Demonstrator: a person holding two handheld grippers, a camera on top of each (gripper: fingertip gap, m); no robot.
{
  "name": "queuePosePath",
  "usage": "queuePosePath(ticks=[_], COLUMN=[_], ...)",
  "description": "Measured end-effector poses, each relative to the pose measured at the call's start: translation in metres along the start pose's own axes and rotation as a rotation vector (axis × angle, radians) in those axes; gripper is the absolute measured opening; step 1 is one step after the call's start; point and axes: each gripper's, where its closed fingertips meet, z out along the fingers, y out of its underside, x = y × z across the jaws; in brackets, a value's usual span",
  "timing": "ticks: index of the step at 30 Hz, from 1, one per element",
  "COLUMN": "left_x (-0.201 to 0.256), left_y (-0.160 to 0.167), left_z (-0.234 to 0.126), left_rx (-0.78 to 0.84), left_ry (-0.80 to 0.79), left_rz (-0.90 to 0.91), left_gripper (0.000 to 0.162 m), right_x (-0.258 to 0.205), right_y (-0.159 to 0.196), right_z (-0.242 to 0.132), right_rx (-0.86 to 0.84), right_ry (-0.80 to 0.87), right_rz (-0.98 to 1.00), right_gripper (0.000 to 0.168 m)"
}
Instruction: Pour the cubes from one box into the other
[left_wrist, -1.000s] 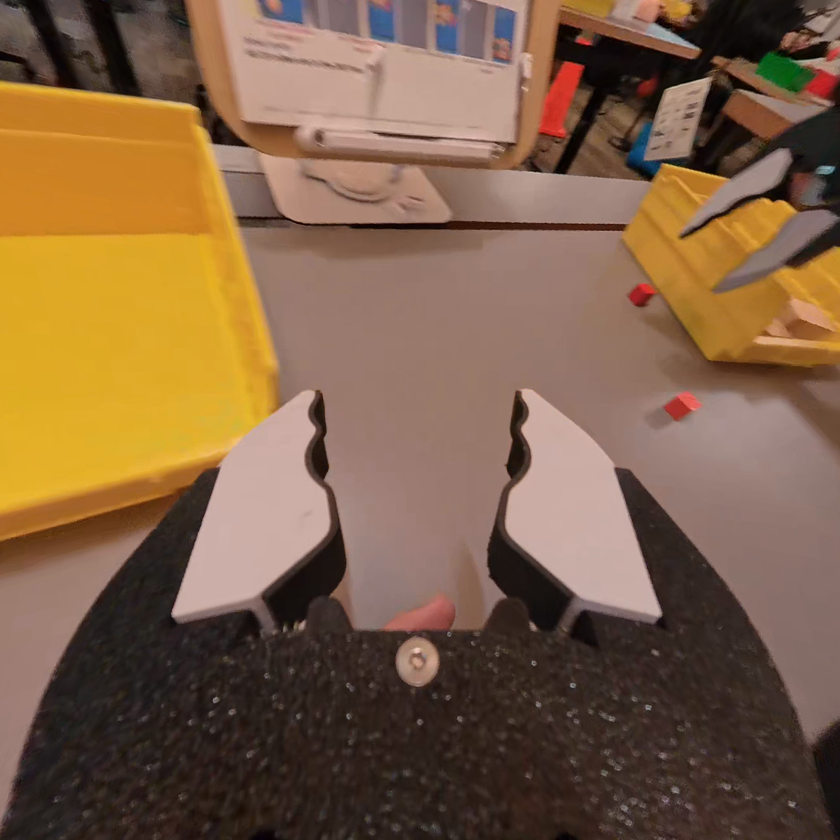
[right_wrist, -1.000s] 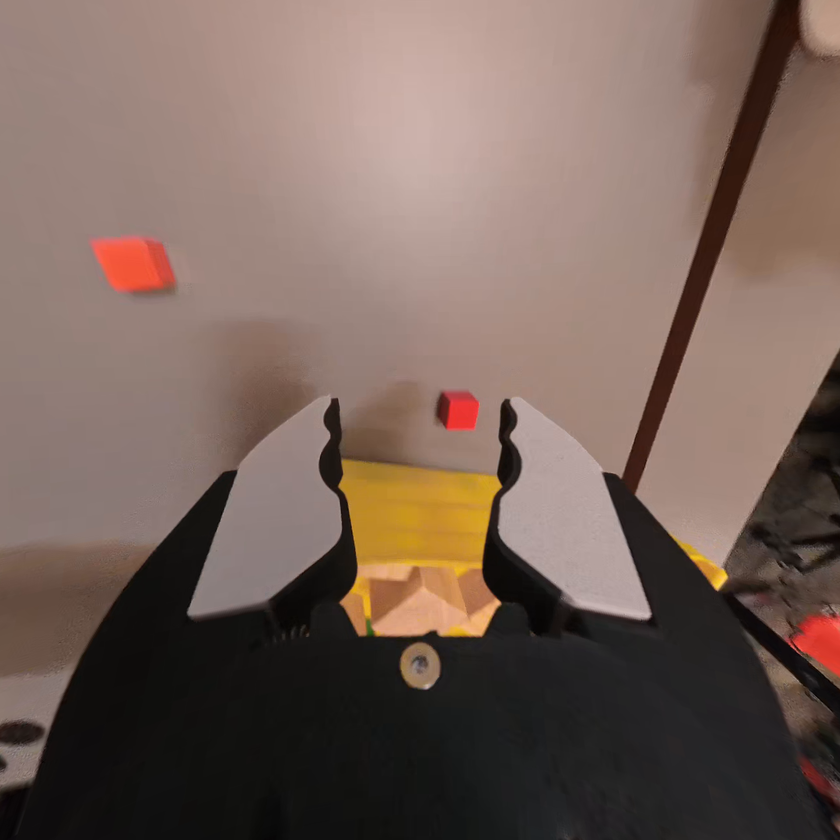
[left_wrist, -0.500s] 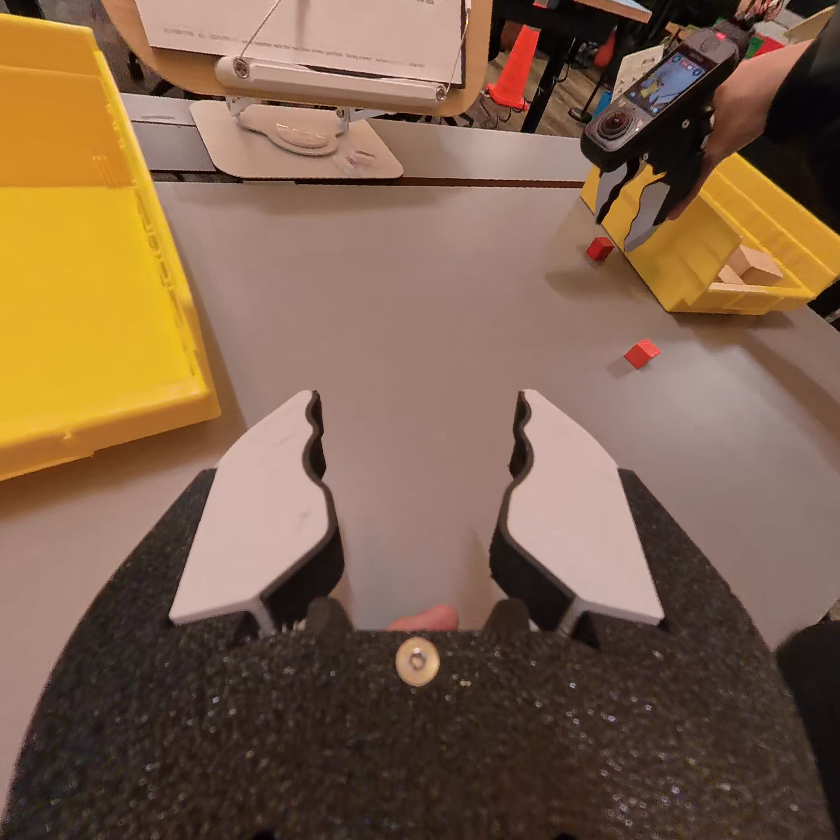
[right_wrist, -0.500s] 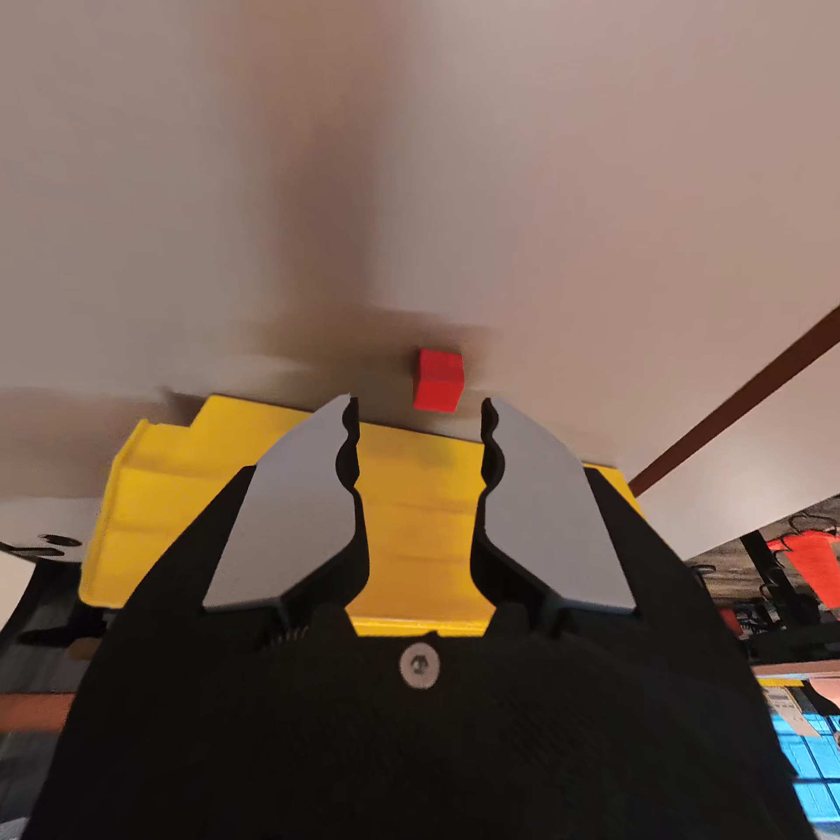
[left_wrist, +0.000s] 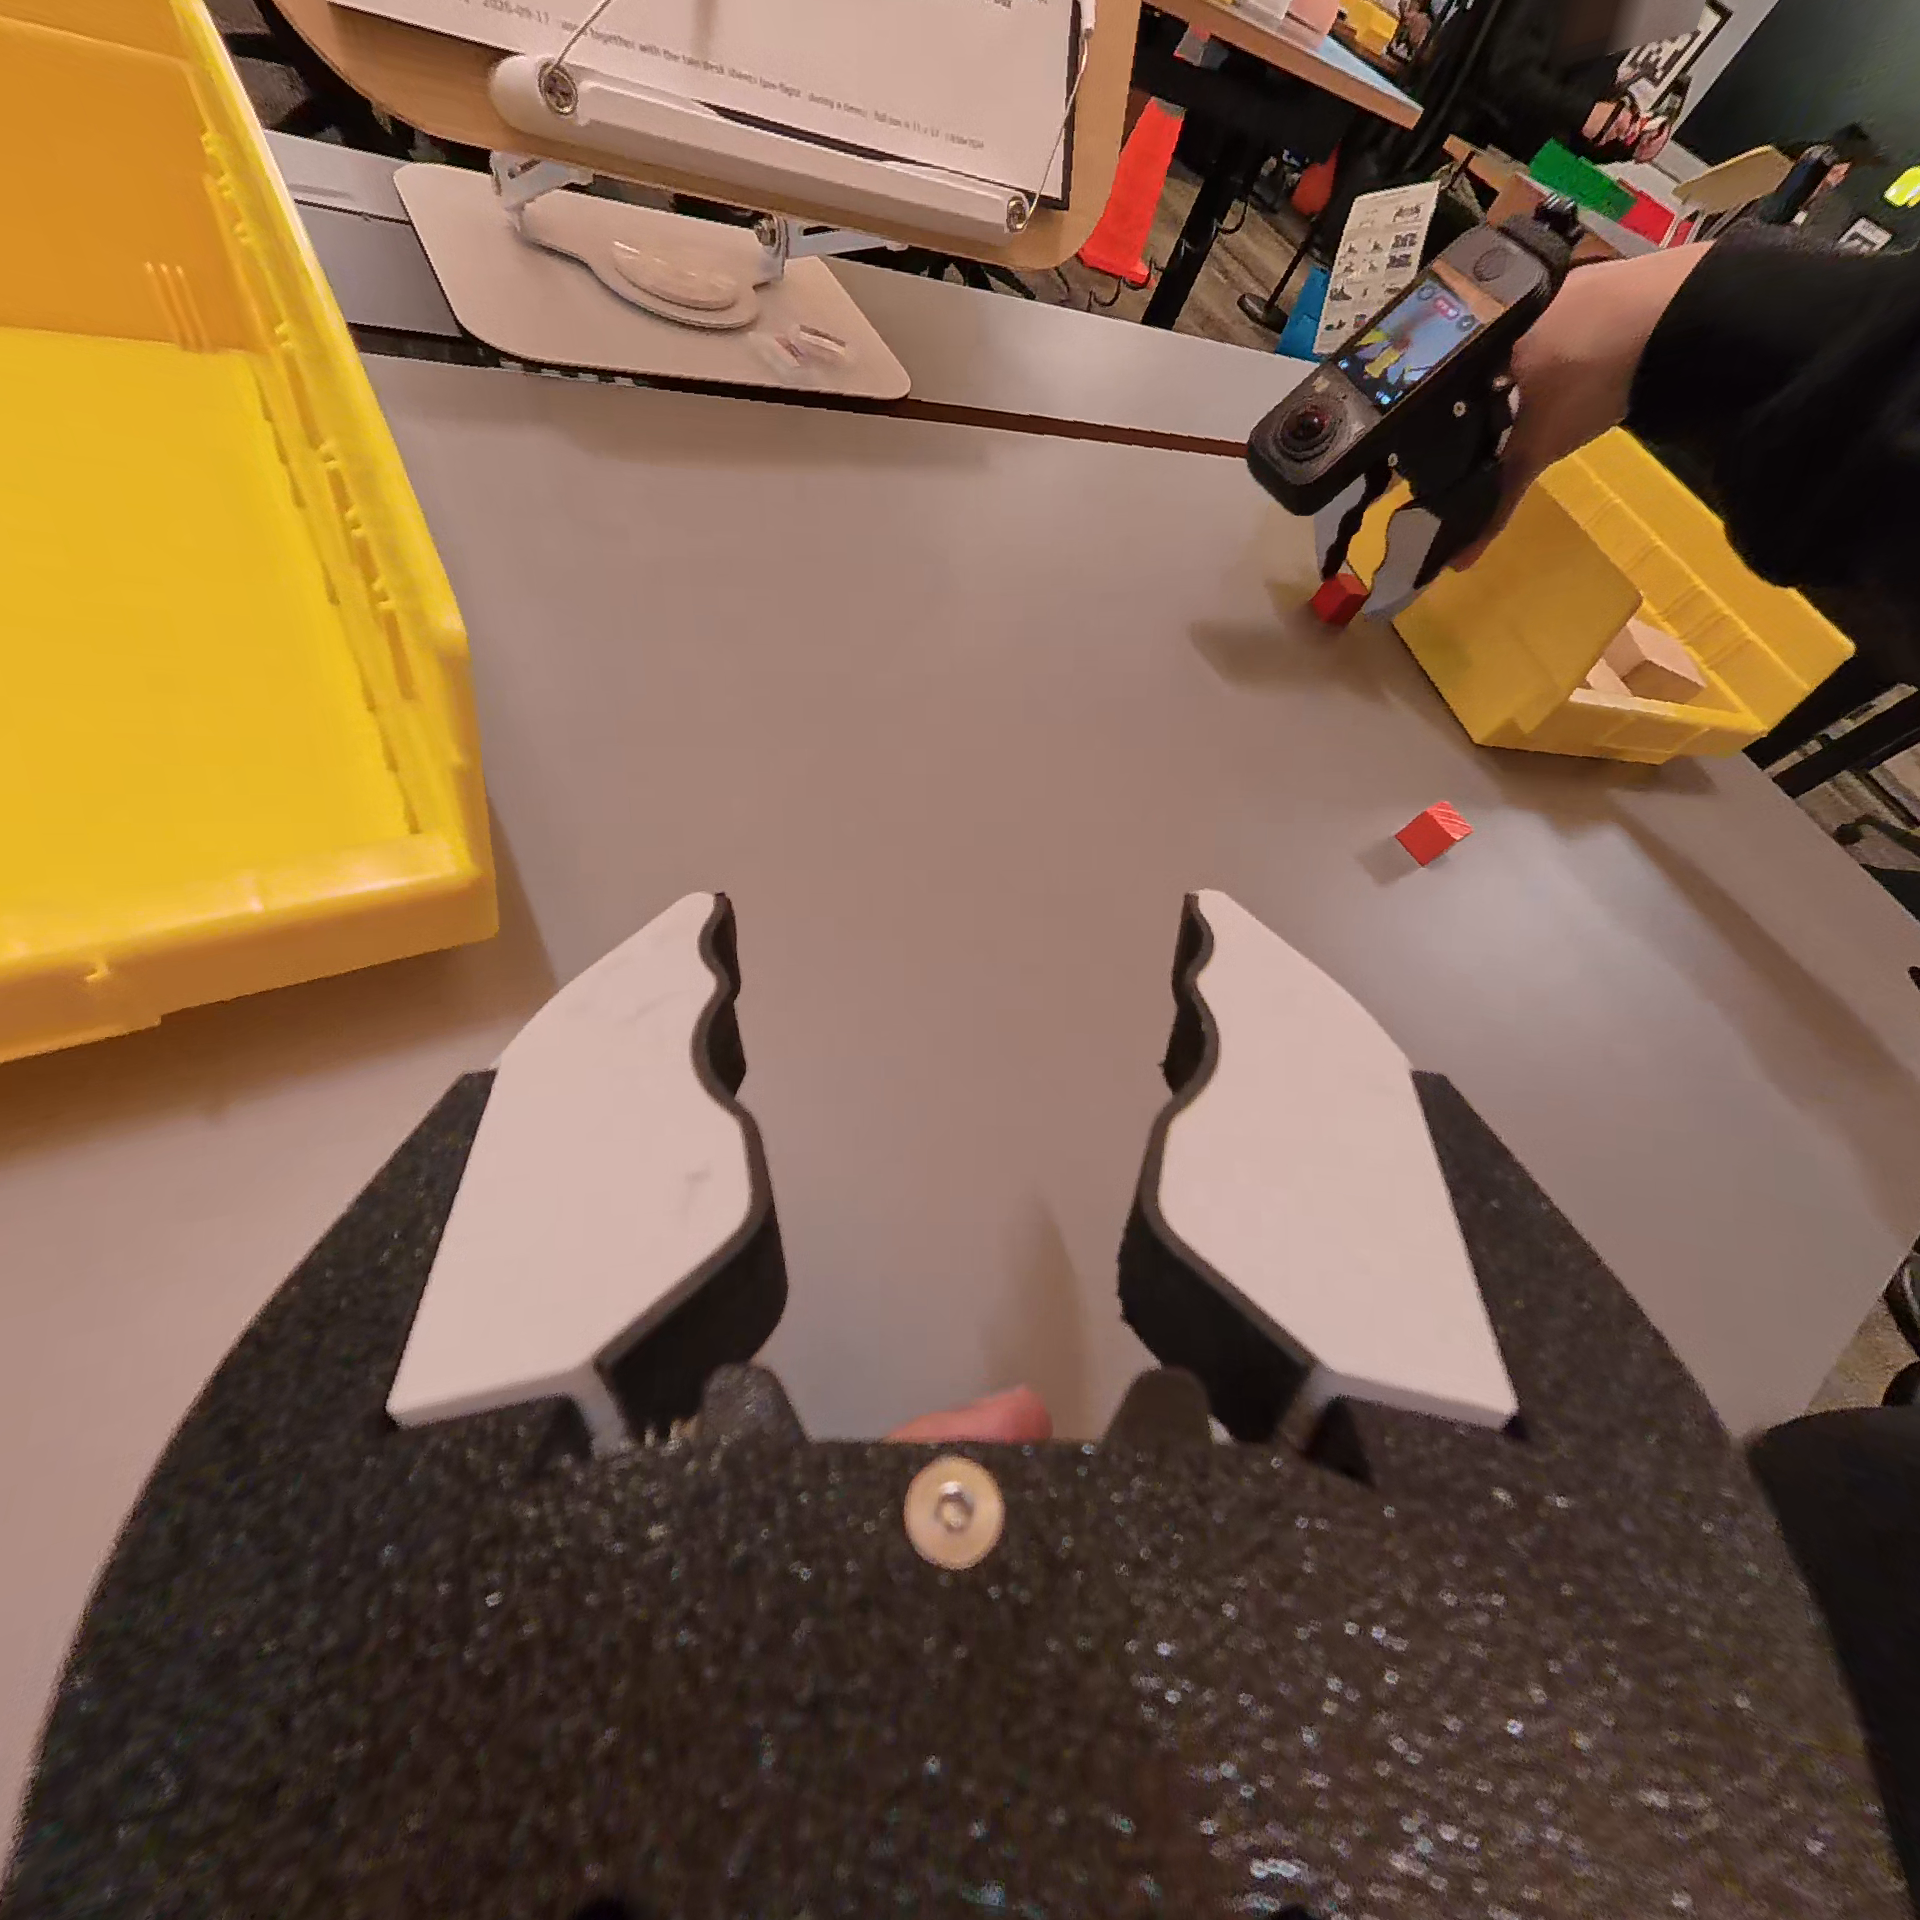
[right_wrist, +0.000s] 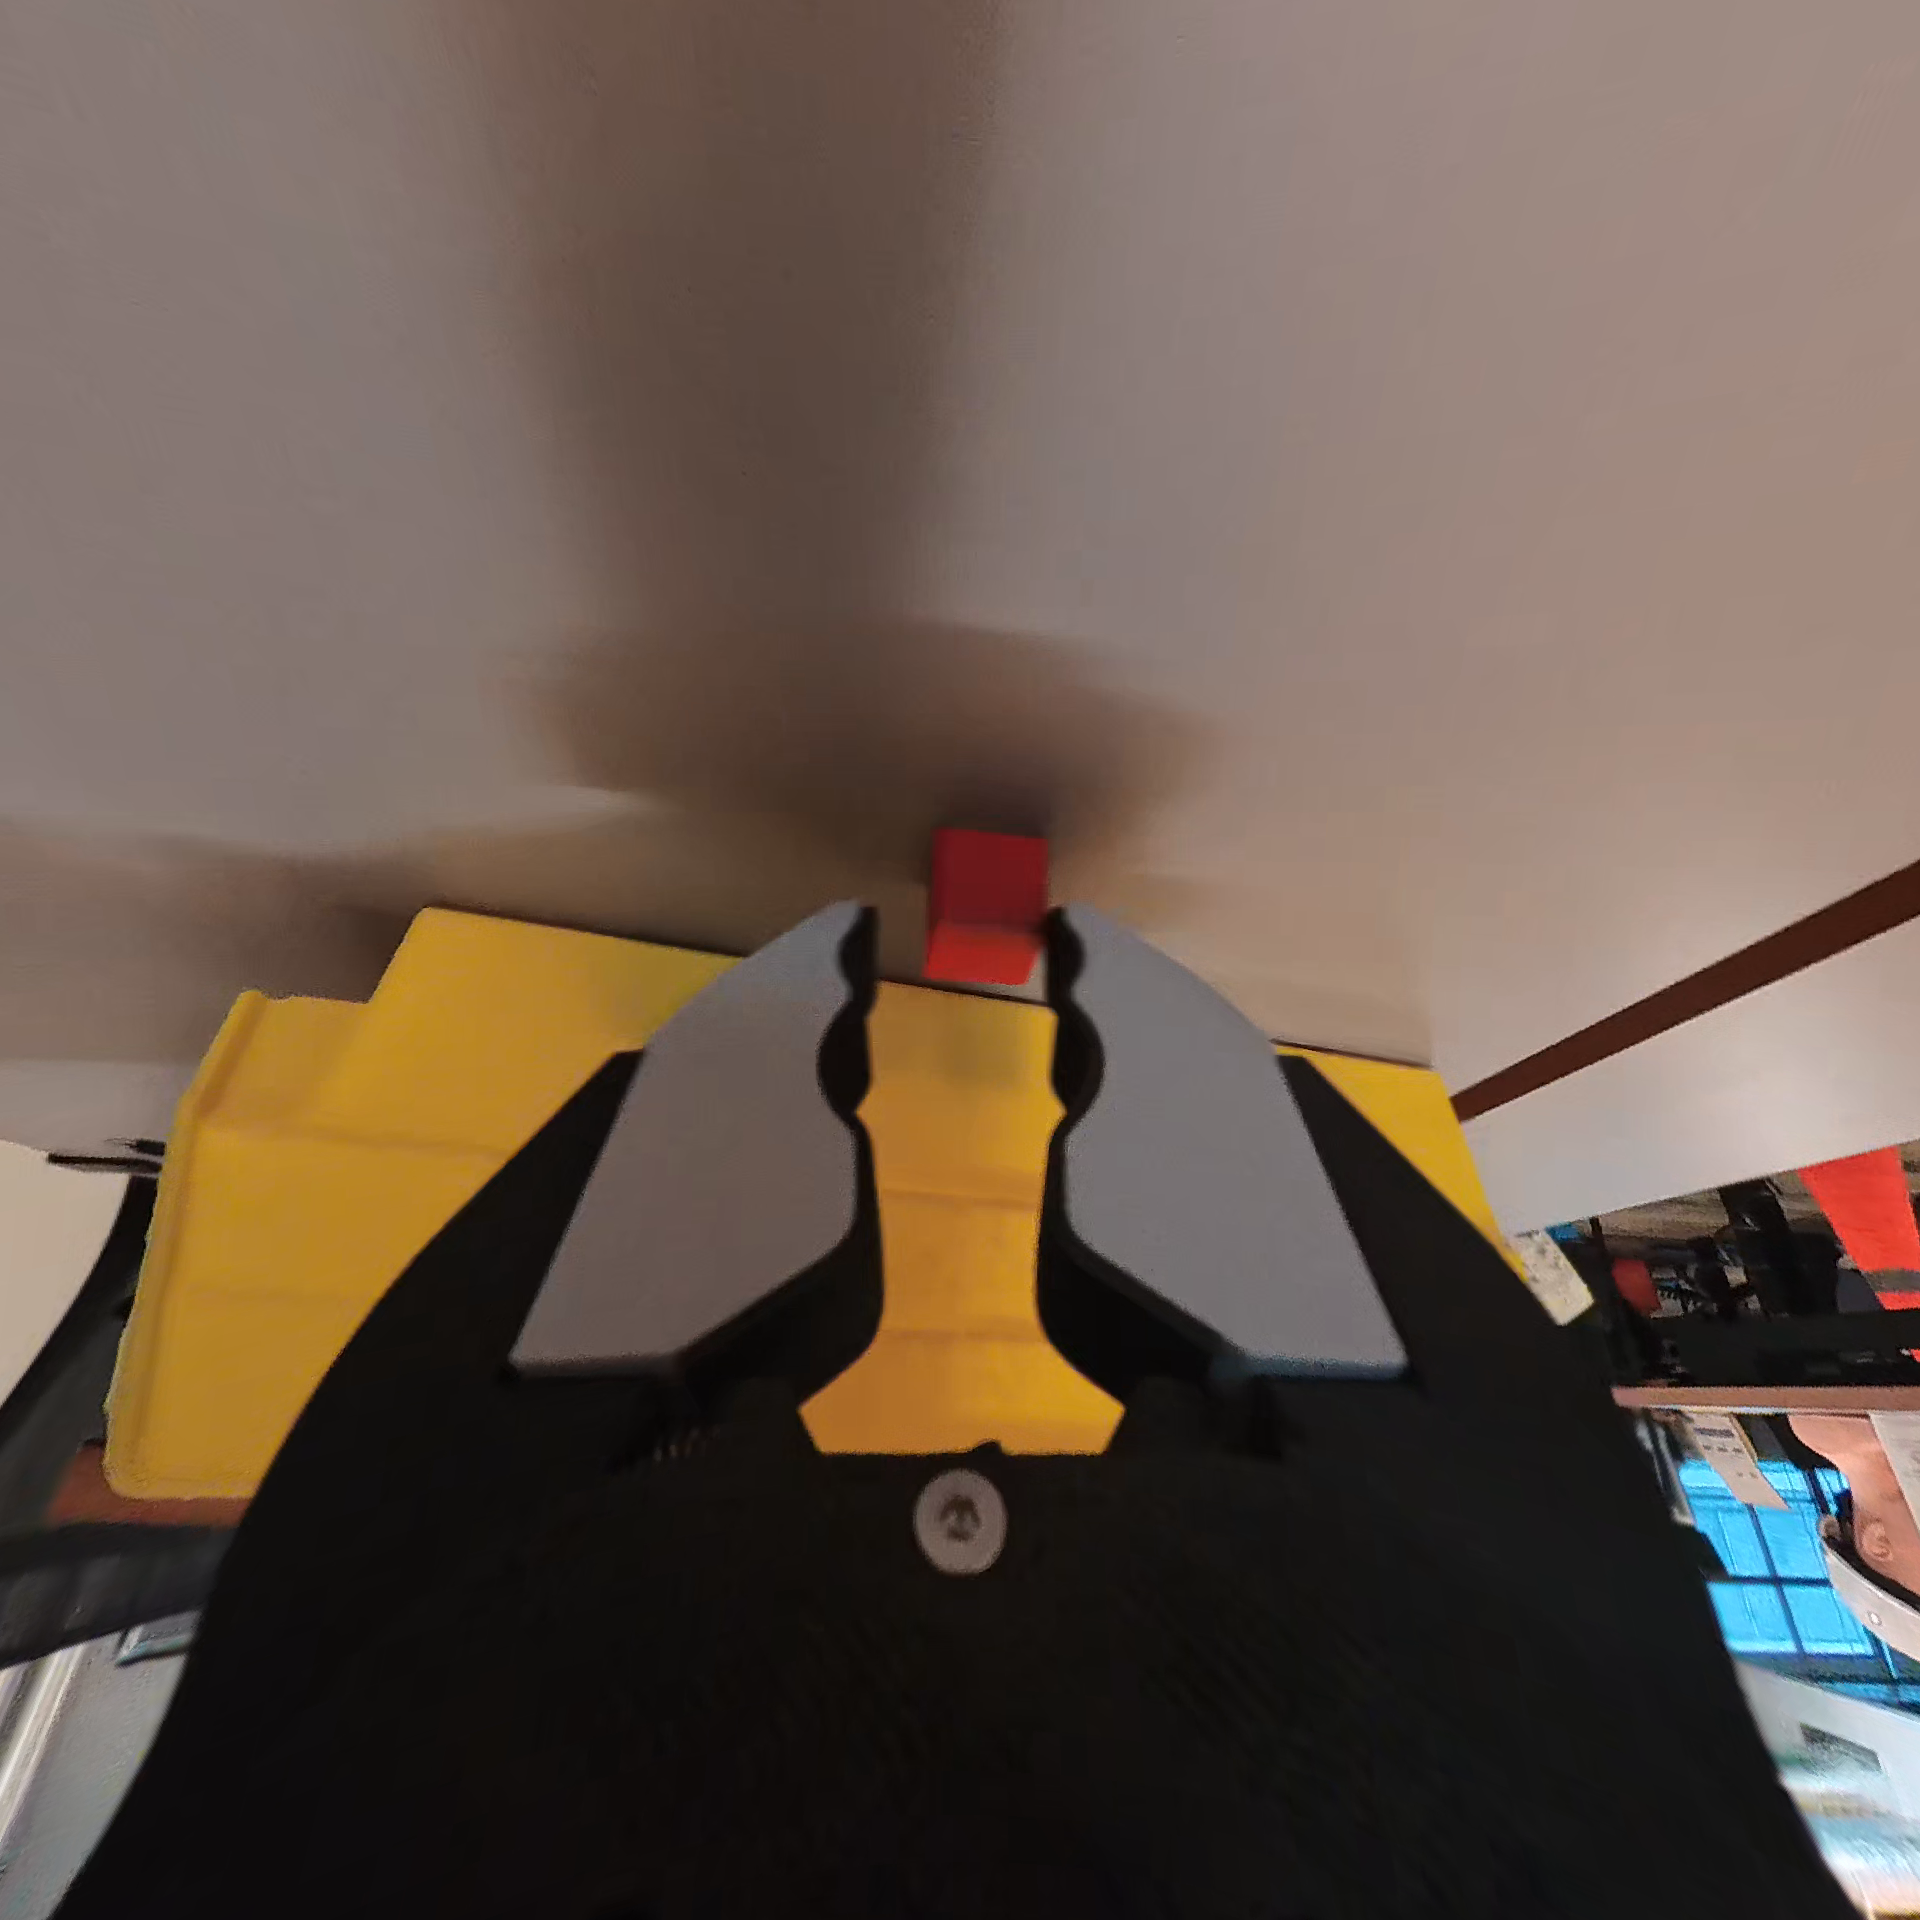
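Note:
A large empty yellow box (left_wrist: 208, 623) sits at the left of the grey table. A smaller yellow box (left_wrist: 1621, 665) with wooden blocks (left_wrist: 1657, 670) stands at the right; it also shows in the right wrist view (right_wrist: 416, 1195). My left gripper (left_wrist: 956, 914) is open and empty above the bare table. My right gripper (right_wrist: 961, 920) points down beside the small box, its jaws partly open around a red cube (right_wrist: 985, 904) that stands on the table; the cube also shows in the left wrist view (left_wrist: 1338, 600). A second red cube (left_wrist: 1432, 831) lies loose on the table.
A clipboard stand (left_wrist: 665, 301) with papers is at the table's far edge. A brown seam (left_wrist: 1039, 421) runs across the back of the table. Orange cones and other tables lie beyond. A person's sleeved arm (left_wrist: 1766, 416) holds the right gripper.
My right gripper has dropped down toward the red cube beside the small box and its jaws have narrowed around it. My left gripper has pulled back and stayed open.

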Motion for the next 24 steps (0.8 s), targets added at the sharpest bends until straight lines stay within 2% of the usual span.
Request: queuePosePath(ticks=[1, 4, 7, 11, 14, 19, 24], left_x=[0.0, -0.002, -0.002, 0.003, 0.01, 0.029, 0.05], left_y=[0.0, -0.001, -0.004, -0.005, -0.006, -0.003, 0.005], left_z=[0.0, -0.002, -0.004, -0.005, -0.004, 0.004, 0.015], left_rx=[0.0, 0.006, 0.013, 0.009, 0.007, -0.017, -0.053], left_ry=[0.002, -0.004, 0.0, 0.006, 0.013, 0.057, 0.1], left_rz=[-0.002, -0.006, -0.016, -0.005, 0.014, 0.027, 0.055], left_gripper=[0.079, 0.079, 0.078, 0.077, 0.077, 0.076, 0.075], right_x=[0.003, 0.004, 0.007, 0.001, -0.014, -0.054, -0.089], right_y=[0.0, -0.004, 0.004, 0.017, 0.049, 0.116, 0.131], right_z=[0.0, -0.009, -0.037, -0.097, -0.125, -0.111, -0.07], right_rx=[-0.011, 0.031, 0.058, 0.296, 0.425, 0.455, 0.503], right_ry=[0.008, 0.012, 0.076, 0.197, 0.252, 0.232, 0.156], right_rz=[0.006, 0.025, 0.022, 0.046, 0.124, 0.294, 0.348], right_gripper=[0.021, 0.021, 0.021, 0.021, 0.021, 0.021, 0.021])
